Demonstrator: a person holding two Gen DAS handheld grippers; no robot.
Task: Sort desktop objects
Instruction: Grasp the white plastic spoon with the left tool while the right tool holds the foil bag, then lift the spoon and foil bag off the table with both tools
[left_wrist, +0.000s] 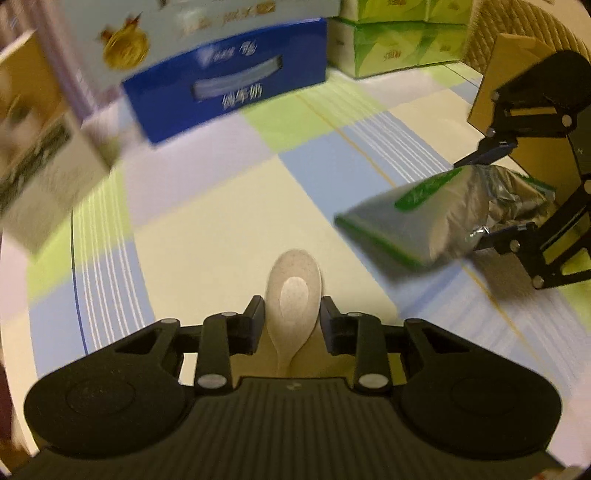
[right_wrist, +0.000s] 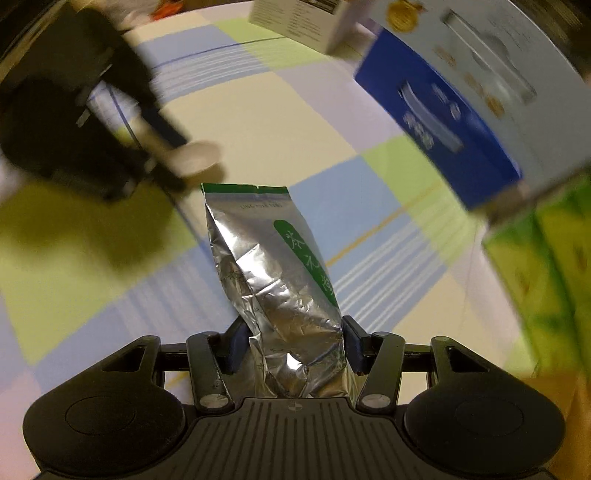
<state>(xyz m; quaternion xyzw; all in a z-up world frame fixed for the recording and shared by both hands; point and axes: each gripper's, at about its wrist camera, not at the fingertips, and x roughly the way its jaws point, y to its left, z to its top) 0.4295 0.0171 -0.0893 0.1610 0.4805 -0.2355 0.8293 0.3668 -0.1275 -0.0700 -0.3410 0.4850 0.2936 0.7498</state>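
Note:
A speckled beige spoon (left_wrist: 293, 291) lies bowl-forward between the fingers of my left gripper (left_wrist: 292, 314), whose pads press on both sides of it. The right wrist view shows the same spoon (right_wrist: 195, 157) blurred, sticking out of the dark left gripper just above the cloth. A crinkled silver foil bag (right_wrist: 273, 266) with a green label is held at its lower end, with my right gripper (right_wrist: 293, 336) shut on it. From the left wrist view, the foil bag (left_wrist: 436, 214) hangs tilted over the cloth, clamped by the right gripper (left_wrist: 480, 195).
A checked pastel tablecloth (left_wrist: 221, 214) covers the table. At the back stand a blue box (left_wrist: 229, 92), a pale box with a gold emblem (left_wrist: 147, 37) and green tissue packs (left_wrist: 399, 44). A white carton (left_wrist: 48, 177) is at left and a cardboard box (left_wrist: 517, 74) at right.

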